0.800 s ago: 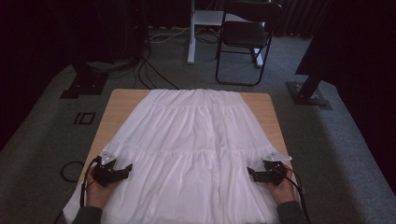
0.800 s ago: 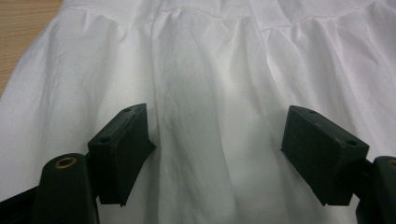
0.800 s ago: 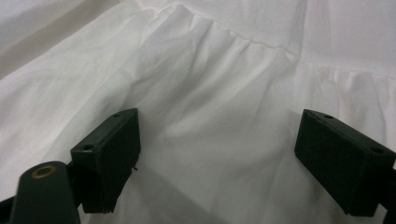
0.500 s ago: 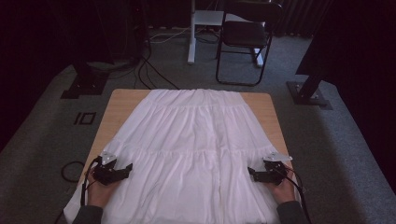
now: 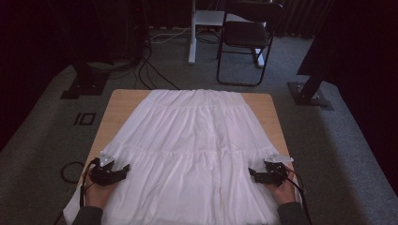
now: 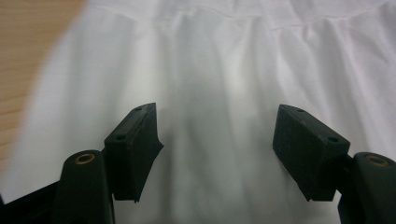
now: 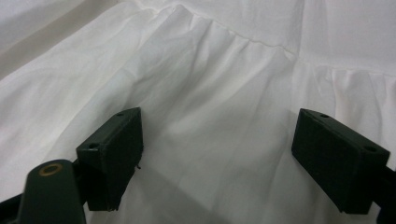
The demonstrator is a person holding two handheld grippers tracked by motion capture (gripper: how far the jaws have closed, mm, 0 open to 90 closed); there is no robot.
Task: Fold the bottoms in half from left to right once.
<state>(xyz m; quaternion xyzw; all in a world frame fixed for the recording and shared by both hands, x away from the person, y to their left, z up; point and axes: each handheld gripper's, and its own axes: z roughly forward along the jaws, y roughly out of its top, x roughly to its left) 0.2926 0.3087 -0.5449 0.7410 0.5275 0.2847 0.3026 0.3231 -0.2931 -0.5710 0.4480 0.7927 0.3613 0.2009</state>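
Observation:
A white tiered skirt (image 5: 192,145) lies spread flat on the wooden table (image 5: 117,101), its narrow waist at the far end and its wide hem toward me. My left gripper (image 5: 123,168) rests over the skirt's near left edge, pointing inward, jaws open with bare cloth (image 6: 219,93) between them. My right gripper (image 5: 251,173) sits over the near right edge, also pointing inward and open, above gathered white fabric (image 7: 219,107). Neither pair of pads presses on anything.
A black folding chair (image 5: 246,40) and a white table leg (image 5: 191,33) stand on the grey carpet beyond the table. Cables (image 5: 150,70) run across the floor at the back left. A dark stand base (image 5: 309,93) sits at the right.

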